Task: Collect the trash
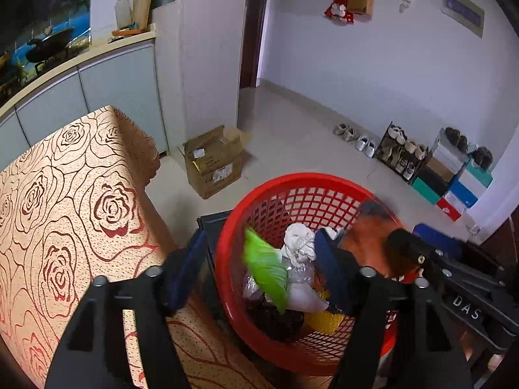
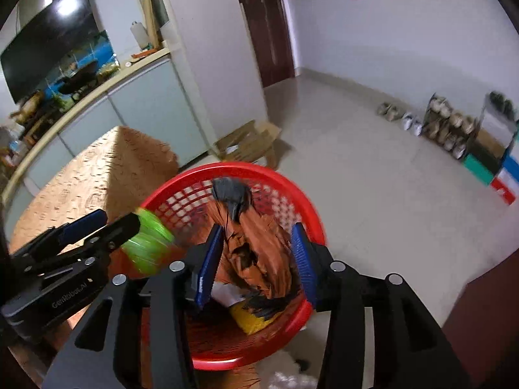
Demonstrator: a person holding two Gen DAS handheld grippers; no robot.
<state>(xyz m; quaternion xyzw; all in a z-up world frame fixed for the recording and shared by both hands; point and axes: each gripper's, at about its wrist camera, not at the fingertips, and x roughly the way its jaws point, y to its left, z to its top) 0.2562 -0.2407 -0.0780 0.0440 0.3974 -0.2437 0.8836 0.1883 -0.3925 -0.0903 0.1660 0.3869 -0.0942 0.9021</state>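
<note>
A red mesh basket (image 1: 301, 191) stands beside the rose-patterned table (image 1: 65, 201) and holds crumpled white paper (image 1: 300, 241), clear film, a yellow item (image 1: 322, 321) and dark scraps. My left gripper (image 1: 259, 259) is open above it, and a green wrapper (image 1: 267, 272), blurred, is in the air between its fingers, free of both pads. My right gripper (image 2: 258, 256) is open over the basket (image 2: 301, 194); an orange and black wrapper (image 2: 259, 243) is blurred between its blue pads (image 2: 303, 259), touching neither. The green wrapper (image 2: 149, 243) shows by the left gripper's tip.
An open cardboard box (image 1: 214, 159) sits on the tiled floor beyond the basket. Shoes, a shoe rack (image 1: 402, 155) and stacked shoe boxes (image 1: 454, 178) line the right wall. A long counter (image 1: 81, 74) runs behind the table. A dark cabinet edge (image 2: 486, 308) is at the right.
</note>
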